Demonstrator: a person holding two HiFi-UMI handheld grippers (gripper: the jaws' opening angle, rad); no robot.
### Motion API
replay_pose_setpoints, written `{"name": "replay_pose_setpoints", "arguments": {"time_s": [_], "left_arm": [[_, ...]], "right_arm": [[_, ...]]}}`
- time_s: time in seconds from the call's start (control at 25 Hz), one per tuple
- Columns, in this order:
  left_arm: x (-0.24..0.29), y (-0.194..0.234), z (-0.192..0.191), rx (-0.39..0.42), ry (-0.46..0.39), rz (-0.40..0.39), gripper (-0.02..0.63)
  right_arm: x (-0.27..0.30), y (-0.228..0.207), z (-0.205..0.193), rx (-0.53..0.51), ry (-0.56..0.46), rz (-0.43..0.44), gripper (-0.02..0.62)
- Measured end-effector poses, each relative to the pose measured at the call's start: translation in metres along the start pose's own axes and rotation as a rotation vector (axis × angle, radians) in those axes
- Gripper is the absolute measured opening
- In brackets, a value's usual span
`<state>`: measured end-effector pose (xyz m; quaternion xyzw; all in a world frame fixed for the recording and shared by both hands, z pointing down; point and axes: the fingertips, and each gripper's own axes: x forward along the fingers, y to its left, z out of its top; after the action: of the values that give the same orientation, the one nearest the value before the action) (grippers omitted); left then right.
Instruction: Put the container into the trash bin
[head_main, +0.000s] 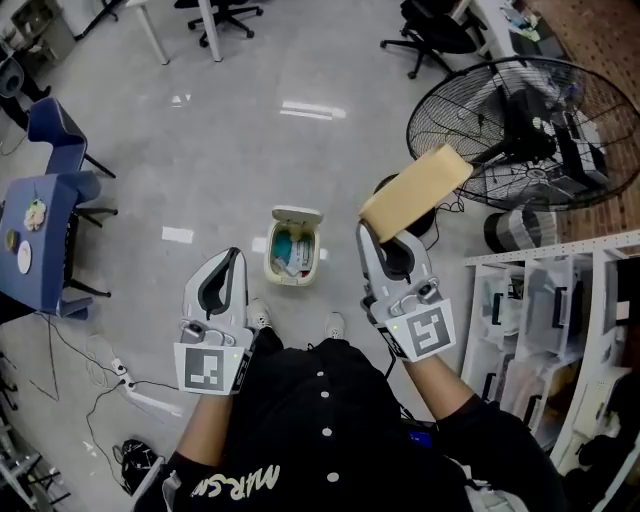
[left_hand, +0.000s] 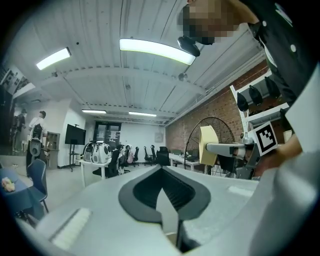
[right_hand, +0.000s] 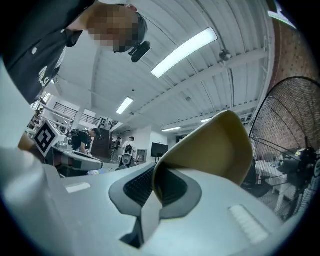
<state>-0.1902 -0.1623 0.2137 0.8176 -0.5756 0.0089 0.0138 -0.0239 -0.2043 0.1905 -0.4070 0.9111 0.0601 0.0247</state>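
Note:
In the head view a small cream trash bin (head_main: 294, 247) stands on the grey floor with its lid up and rubbish inside, just beyond the person's shoes. My right gripper (head_main: 366, 234) is shut on the edge of a tan, flat container (head_main: 415, 190), which is held up in the air to the right of the bin. The right gripper view shows the container (right_hand: 215, 150) pinched between the closed jaws of that gripper (right_hand: 154, 175). My left gripper (head_main: 233, 257) hangs left of the bin, shut and empty. In its own view the left gripper (left_hand: 161, 170) has its jaws meeting, with the container (left_hand: 207, 145) off to the right.
A large black floor fan (head_main: 520, 130) stands at the right. White shelves with clear plastic boxes (head_main: 540, 330) run along the lower right. A blue chair and table (head_main: 45, 200) are at the left, with cables (head_main: 100, 372) on the floor below them.

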Motion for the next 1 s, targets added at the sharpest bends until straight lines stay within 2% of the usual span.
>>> {"name": "replay_pose_setpoints", "arguments": {"time_s": [0.32,0.56,0.72,1.0], "left_arm": [[0.02,0.004,-0.017,-0.035,0.046,-0.163,0.0],[0.026,0.007,-0.03,-0.044,0.062,-0.256,0.0],[0.024,0.005,-0.042,-0.068,0.091,-0.275,0.0],[0.022,-0.003,-0.071,-0.099,0.162,-0.28,0.003]], "right_arm": [[0.0,0.007,-0.008,-0.028,0.046,-0.123,0.032],[-0.001,0.021,-0.029,-0.037,0.11,-0.161,0.032],[0.0,0.025,-0.039,0.002,0.135,-0.182,0.032],[0.013,0.03,-0.085,0.006,0.214,-0.126,0.032]]}}
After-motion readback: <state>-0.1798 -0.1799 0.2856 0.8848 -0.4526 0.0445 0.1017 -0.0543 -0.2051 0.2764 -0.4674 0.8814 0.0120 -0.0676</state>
